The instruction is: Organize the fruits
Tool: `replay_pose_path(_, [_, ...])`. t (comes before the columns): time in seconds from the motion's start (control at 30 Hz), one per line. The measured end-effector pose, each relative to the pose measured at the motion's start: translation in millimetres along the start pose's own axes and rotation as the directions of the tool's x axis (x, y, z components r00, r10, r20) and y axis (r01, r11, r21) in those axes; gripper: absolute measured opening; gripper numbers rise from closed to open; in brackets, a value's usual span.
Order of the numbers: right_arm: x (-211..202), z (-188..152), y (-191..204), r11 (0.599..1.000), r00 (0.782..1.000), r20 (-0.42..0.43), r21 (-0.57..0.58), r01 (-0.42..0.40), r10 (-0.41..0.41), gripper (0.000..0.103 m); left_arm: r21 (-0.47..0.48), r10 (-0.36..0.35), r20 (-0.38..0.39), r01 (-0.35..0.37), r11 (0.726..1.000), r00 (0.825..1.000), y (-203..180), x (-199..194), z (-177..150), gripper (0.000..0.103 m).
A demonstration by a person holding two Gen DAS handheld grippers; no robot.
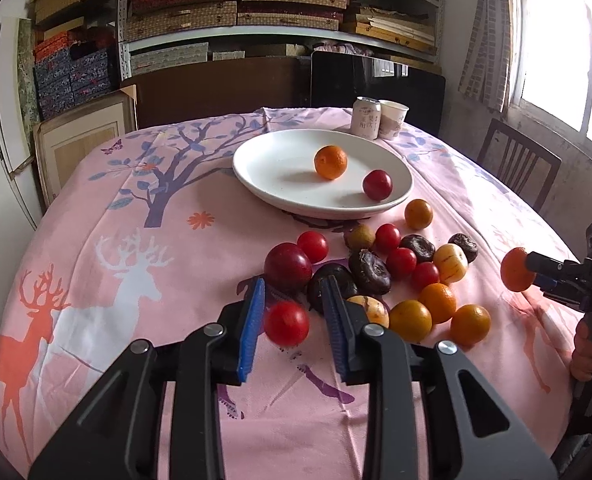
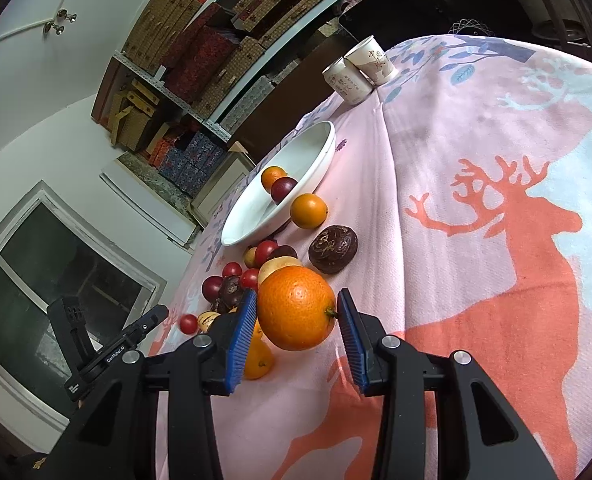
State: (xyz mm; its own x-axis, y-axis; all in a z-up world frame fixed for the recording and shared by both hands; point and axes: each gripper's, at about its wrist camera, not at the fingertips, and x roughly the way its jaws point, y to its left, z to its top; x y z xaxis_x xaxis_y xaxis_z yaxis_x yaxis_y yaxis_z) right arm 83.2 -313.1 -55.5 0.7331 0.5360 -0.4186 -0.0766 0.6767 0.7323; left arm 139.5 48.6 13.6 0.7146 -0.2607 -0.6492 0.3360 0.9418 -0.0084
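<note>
A white plate (image 1: 280, 168) holds an orange (image 1: 330, 162) and a red plum (image 1: 377, 185); it also shows in the right wrist view (image 2: 320, 152). A pile of fruit (image 1: 396, 268) lies on the cloth in front of the plate: red tomatoes, oranges, dark round fruits, yellow ones. My left gripper (image 1: 294, 304) is open around a red tomato (image 1: 287, 323), its blue pads not touching it. My right gripper (image 2: 296, 312) is shut on an orange (image 2: 296, 308) and holds it above the cloth; it shows at the right edge of the left wrist view (image 1: 517, 270).
A can (image 1: 365, 117) and a paper cup (image 1: 393, 119) stand behind the plate. The table carries a pink deer-print cloth (image 1: 136, 248). A wooden chair (image 1: 516, 160) stands at the right. Shelves of boxes (image 1: 256, 4) fill the back wall.
</note>
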Motion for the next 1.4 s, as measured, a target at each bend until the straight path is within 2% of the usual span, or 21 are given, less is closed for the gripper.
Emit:
replay_pose_path(0.13, [-2, 0, 0, 1.000, 1.000, 0.005, 0.000, -0.002, 0.002, 0.042, 0.016, -0.019, -0.031, 0.020, 1.000, 0.999, -1, 8, -4, 0.033])
replay_pose_path(0.23, [-2, 0, 1, 1.000, 1.000, 0.006, -0.003, -0.006, 0.006, 0.042, 0.015, -0.047, -0.141, 0.049, 0.999, 0.989, -1, 31, -19, 0.017])
replay_pose_path(0.37, [1, 0, 3, 1.000, 1.000, -0.011, -0.008, -0.001, 0.000, 0.042, -0.013, -0.097, -0.117, 0.096, 0.995, 0.988, 2, 30, -22, 0.004])
replay_pose_path(0.5, [0, 0, 2, 1.000, 1.000, -0.003, -0.003, 0.002, -0.002, 0.042, 0.048, -0.085, -0.123, 0.092, 0.995, 0.989, -11, 28, -24, 0.004])
replay_pose_path(0.63, [1, 0, 3, 1.000, 1.000, -0.005, -0.003, 0.004, -0.005, 0.042, 0.027, -0.095, -0.086, 0.097, 0.995, 0.992, -8, 18, -19, 0.004])
replay_pose_path(0.67, [1, 0, 3, 1.000, 1.000, -0.004, -0.002, 0.004, -0.004, 0.042, 0.022, -0.091, -0.076, 0.093, 0.995, 0.993, -5, 16, -18, 0.005])
replay_pose_path(0.73, [2, 0, 2, 1.000, 1.000, -0.003, 0.000, 0.005, -0.005, 0.042, 0.008, -0.097, -0.091, 0.098, 0.995, 0.991, -2, 20, -19, 0.043])
replay_pose_path(0.77, [2, 0, 2, 1.000, 1.000, -0.002, 0.001, 0.005, -0.005, 0.042, 0.009, -0.090, -0.108, 0.091, 0.996, 0.990, -2, 24, -20, 0.077])
replay_pose_path(0.8, [1, 0, 2, 1.000, 1.000, -0.002, 0.001, 0.006, -0.006, 0.042, 0.014, -0.079, -0.128, 0.082, 0.997, 0.989, -3, 29, -23, 0.085])
replay_pose_path(0.83, [1, 0, 1, 1.000, 1.000, -0.001, 0.003, 0.007, -0.007, 0.042, 0.022, -0.074, -0.152, 0.078, 0.997, 0.986, -5, 34, -26, 0.084])
replay_pose_path(0.87, [1, 0, 1, 1.000, 1.000, -0.002, 0.005, 0.007, -0.007, 0.042, 0.030, -0.083, -0.180, 0.090, 0.995, 0.980, -8, 40, -30, 0.064])
replay_pose_path(0.9, [1, 1, 0, 1.000, 1.000, -0.002, 0.006, 0.008, -0.008, 0.042, 0.036, -0.101, -0.197, 0.111, 0.993, 0.975, -11, 43, -33, 0.027])
replay_pose_path(0.97, [2, 1, 0, 1.000, 1.000, -0.003, 0.008, 0.007, -0.007, 0.042, 0.049, -0.072, -0.206, 0.084, 0.995, 0.976, -11, 44, -33, 0.023])
replay_pose_path(1.1, [2, 2, -1, 1.000, 1.000, -0.004, 0.009, 0.011, -0.011, 0.042, 0.000, -0.114, -0.196, 0.117, 0.993, 0.974, -1, 36, -30, 0.022])
replay_pose_path(1.17, [2, 2, -1, 1.000, 1.000, -0.004, 0.009, 0.012, -0.012, 0.042, 0.007, -0.090, -0.156, 0.092, 0.996, 0.984, 2, 28, -27, 0.022])
replay_pose_path(1.2, [2, 2, -2, 1.000, 1.000, -0.003, 0.010, 0.013, -0.013, 0.042, 0.008, -0.072, -0.133, 0.074, 0.997, 0.988, 3, 24, -25, 0.034])
replay_pose_path(1.23, [2, 1, -2, 1.000, 1.000, -0.002, 0.010, 0.013, -0.013, 0.042, 0.000, -0.065, -0.113, 0.065, 0.998, 0.991, 5, 22, -23, 0.053])
replay_pose_path(1.27, [2, 1, -2, 1.000, 1.000, -0.001, 0.010, 0.013, -0.013, 0.042, -0.024, -0.053, -0.101, 0.051, 0.998, 0.993, 8, 22, -22, 0.098])
replay_pose_path(1.33, [1, 1, -2, 1.000, 1.000, 0.003, 0.011, 0.013, -0.013, 0.042, -0.045, -0.044, -0.121, 0.039, 0.998, 0.992, 9, 27, -22, 0.098])
replay_pose_path(1.37, [1, 1, -3, 1.000, 1.000, 0.005, 0.012, 0.012, -0.012, 0.042, -0.041, -0.070, -0.147, 0.065, 0.997, 0.987, 7, 32, -23, 0.096])
replay_pose_path(1.4, [0, 1, -3, 1.000, 1.000, 0.006, 0.013, 0.012, -0.012, 0.042, -0.032, -0.094, -0.159, 0.090, 0.995, 0.983, 5, 35, -26, 0.064])
